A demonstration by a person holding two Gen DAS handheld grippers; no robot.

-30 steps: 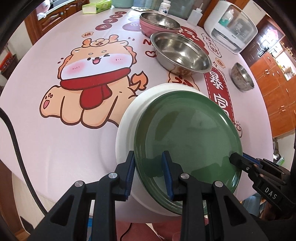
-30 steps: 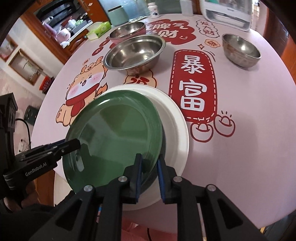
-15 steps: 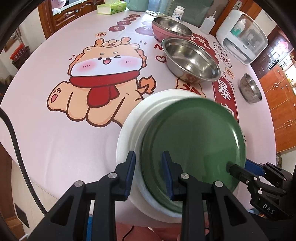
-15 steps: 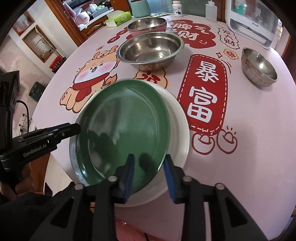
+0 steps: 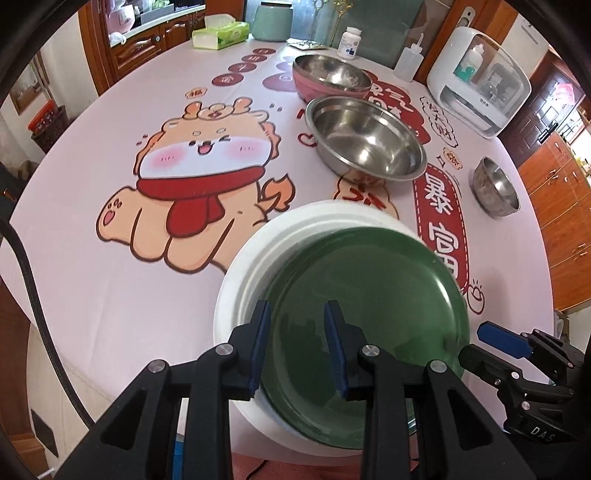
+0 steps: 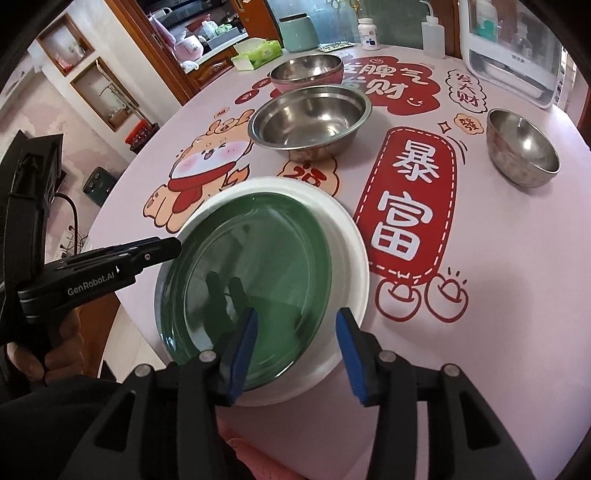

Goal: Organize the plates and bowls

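A green plate [image 5: 369,314] lies on a larger white plate [image 5: 251,273] at the table's near edge; both show in the right wrist view, green [image 6: 255,273] on white [image 6: 351,258]. My left gripper [image 5: 297,343] is open above the green plate's near rim, holding nothing. My right gripper [image 6: 295,350] is open over the plates' near edge, empty. A big steel bowl [image 5: 364,138] stands behind the plates, a pink bowl with a steel bowl in it [image 5: 330,75] farther back, and a small steel bowl [image 5: 495,190] to the right.
A white appliance [image 5: 480,85], a squeeze bottle [image 5: 408,61], a pill bottle [image 5: 349,42], a teal jar [image 5: 275,18] and a tissue pack [image 5: 221,33] line the far edge of the round table [image 5: 92,288]. Wooden cabinets stand to the right.
My right gripper has let go of the green plate and opened wide. The green plate has settled onto the white plate. Both grippers have drawn back and up a little.
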